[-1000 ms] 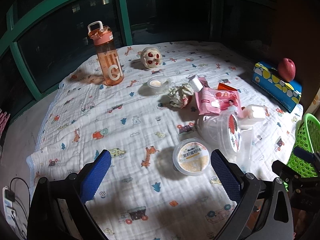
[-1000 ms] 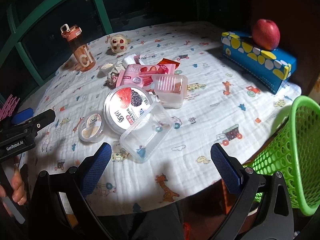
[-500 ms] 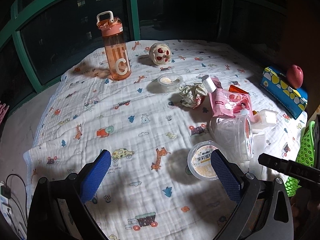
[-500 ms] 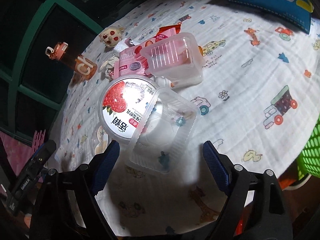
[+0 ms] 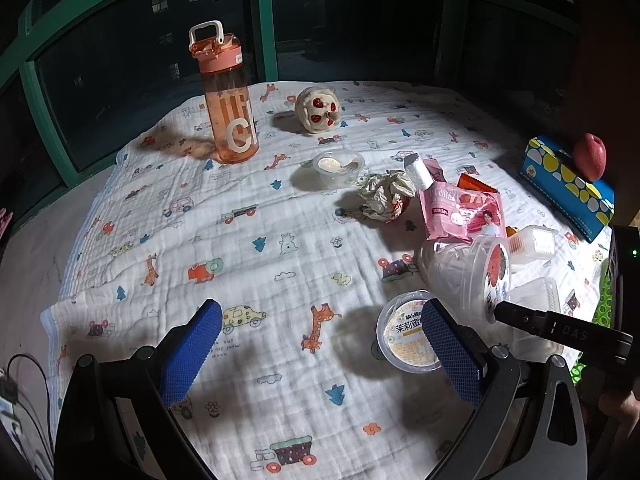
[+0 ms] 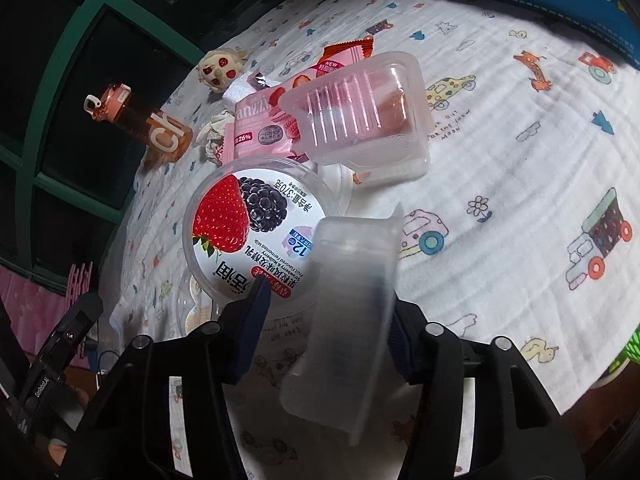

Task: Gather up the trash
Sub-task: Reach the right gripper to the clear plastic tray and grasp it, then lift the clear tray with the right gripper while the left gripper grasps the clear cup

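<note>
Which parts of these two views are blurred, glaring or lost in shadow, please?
Right wrist view: the clear plastic tray between the fingers is smeared and out of focus, while the yogurt tub lid stays sharp with mild glare. Left wrist view: light pools on the printed cloth, the window is black, the water bottle throws a long shadow, and straight edges bow outward.

I see a soft, crinkled cotton-like cloth printed with cartoons. The tray between my right gripper's textured blue pads is clear, slightly frosted plastic; the ribbed box looks the same. The yogurt lid and pink wrapper shine glossy. The bottle is translucent orange plastic; the paper wad is matt.
</note>
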`<state>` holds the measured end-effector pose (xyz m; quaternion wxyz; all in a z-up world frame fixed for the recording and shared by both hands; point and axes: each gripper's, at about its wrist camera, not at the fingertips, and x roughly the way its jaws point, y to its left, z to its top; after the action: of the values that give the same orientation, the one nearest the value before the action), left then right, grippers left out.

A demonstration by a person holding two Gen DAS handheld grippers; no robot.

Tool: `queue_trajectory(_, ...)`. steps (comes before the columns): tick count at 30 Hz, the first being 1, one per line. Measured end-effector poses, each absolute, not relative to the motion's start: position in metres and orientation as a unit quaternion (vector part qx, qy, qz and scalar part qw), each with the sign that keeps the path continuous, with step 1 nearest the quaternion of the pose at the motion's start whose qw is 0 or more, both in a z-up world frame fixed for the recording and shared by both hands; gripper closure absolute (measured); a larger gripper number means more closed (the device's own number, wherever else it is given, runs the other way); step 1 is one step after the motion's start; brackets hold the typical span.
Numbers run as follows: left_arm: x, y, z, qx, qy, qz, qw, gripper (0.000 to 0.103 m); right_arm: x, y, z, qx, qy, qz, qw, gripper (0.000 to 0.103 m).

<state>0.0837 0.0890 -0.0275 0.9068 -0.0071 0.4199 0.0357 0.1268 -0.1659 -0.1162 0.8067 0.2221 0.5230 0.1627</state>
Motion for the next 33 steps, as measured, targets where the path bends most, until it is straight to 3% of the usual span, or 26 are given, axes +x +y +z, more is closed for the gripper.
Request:
queue_trajectory(6,0.085,0.086,-0.029,-0.015,0.425,0.029,0.905,0.006,0.121,-0.167,-0.115,0.193,0.521,0.156,0.817,0.058)
queue_trajectory(8,0.085,0.083,-0.03,-0.014,0.426,0.026,0.904,0.006,0.119,-0.166,-0.112,0.176,0.518,0.154,0.823,0.054)
queue_trajectory(12,0.084,0.082,-0.031,-0.012,0.425,0.023,0.905,0.006,0.112,-0.168,-0.107,0.144,0.512,0.139,0.836,0.034)
queue_trajectory(15,0.084,0.082,-0.031,-0.015,0.426,0.025,0.904,0.006,0.107,-0.172,-0.103,0.127,0.508,0.128,0.842,0.025)
queue_trajectory(20,0.085,0.084,-0.034,-0.019,0.43,0.024,0.902,0.006,0.107,-0.183,-0.108,0.117,0.513,0.117,0.842,0.026)
queue_trajectory(23,0.084,0.082,-0.034,-0.018,0.429,0.021,0.903,0.006,0.106,-0.188,-0.11,0.116,0.515,0.109,0.842,0.036)
queue_trajectory(29,0.087,0.069,-0.035,-0.012,0.426,-0.003,0.904,0.006,0.103,-0.2,-0.11,0.117,0.511,0.098,0.846,0.07)
queue_trajectory(33,0.09,0.052,-0.039,-0.008,0.429,-0.031,0.903,0.007,0.099,-0.208,-0.109,0.132,0.509,0.106,0.844,0.08)
